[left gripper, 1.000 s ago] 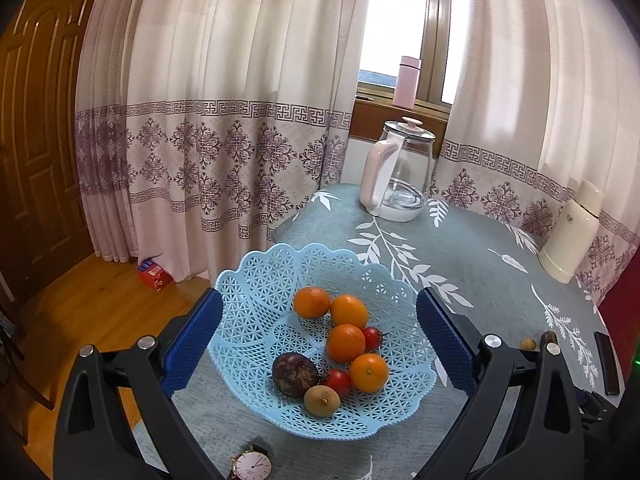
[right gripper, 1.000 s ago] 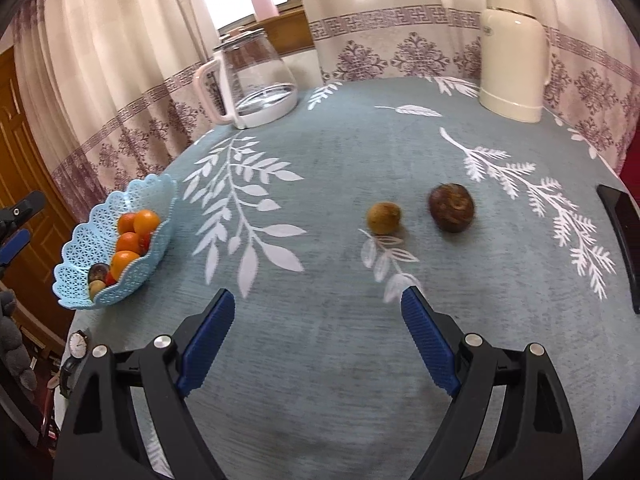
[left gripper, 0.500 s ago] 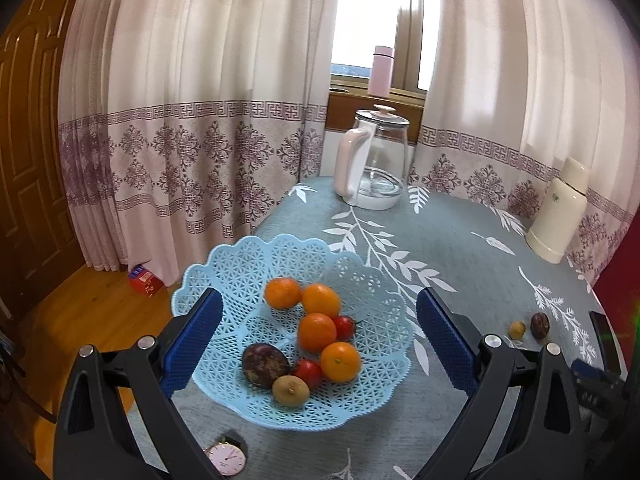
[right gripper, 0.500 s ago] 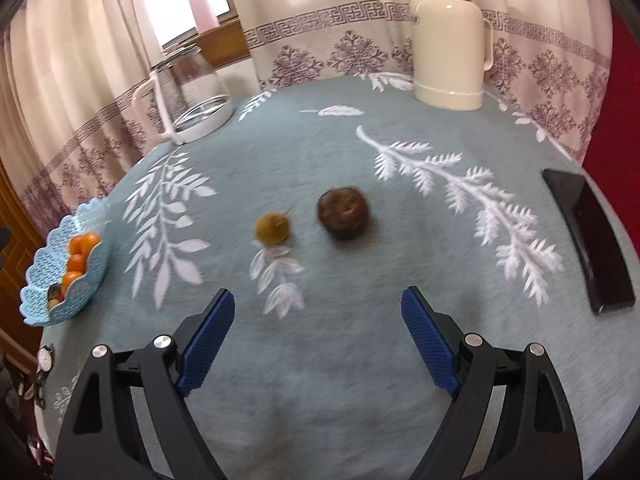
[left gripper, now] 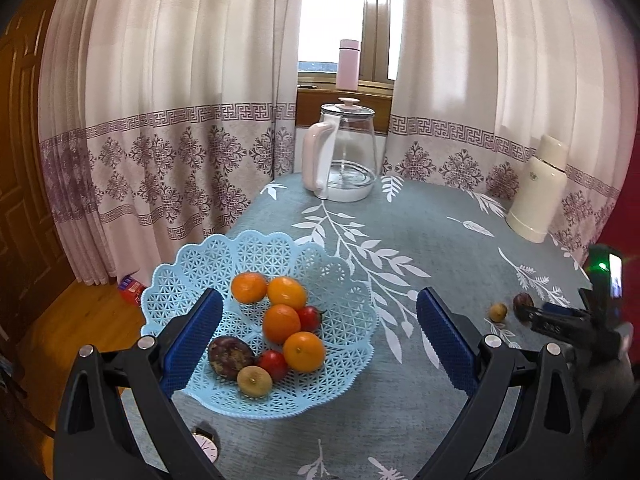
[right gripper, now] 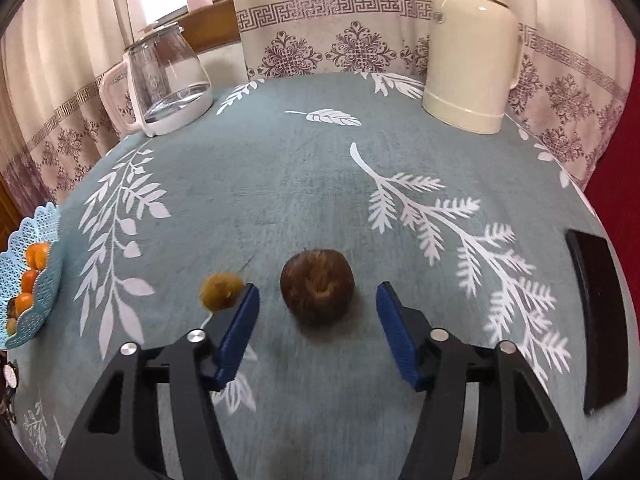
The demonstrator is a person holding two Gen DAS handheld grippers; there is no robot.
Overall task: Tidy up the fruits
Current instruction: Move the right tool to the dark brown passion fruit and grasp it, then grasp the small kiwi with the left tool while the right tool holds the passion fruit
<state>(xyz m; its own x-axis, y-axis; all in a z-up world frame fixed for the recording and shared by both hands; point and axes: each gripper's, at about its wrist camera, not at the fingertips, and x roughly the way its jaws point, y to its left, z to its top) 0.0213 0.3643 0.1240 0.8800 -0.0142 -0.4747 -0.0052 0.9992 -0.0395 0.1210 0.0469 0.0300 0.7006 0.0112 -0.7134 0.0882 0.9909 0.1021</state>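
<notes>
While most fruit sits in the blue basket (left gripper: 256, 248), two pieces remain on the table (right gripper: 280, 168); the right tool (right gripper: 316, 312), jaws apart, straddles the dark fruit (right gripper: 317, 286); the left tool (left gripper: 316, 336) hovers agape, empty.

Left of the claw (right gripper: 316, 312) sat a lattice plastic basket (right gripper: 40, 280); ahead, a wrinkled matt fruit (right gripper: 317, 286) lay on woven cloth (right gripper: 280, 180); beyond stood a clear glass kettle (right gripper: 168, 80).

Small yellow fruit (right gripper: 219, 290) blurred; basket (right gripper: 38, 276) cut off at the edge.
</notes>
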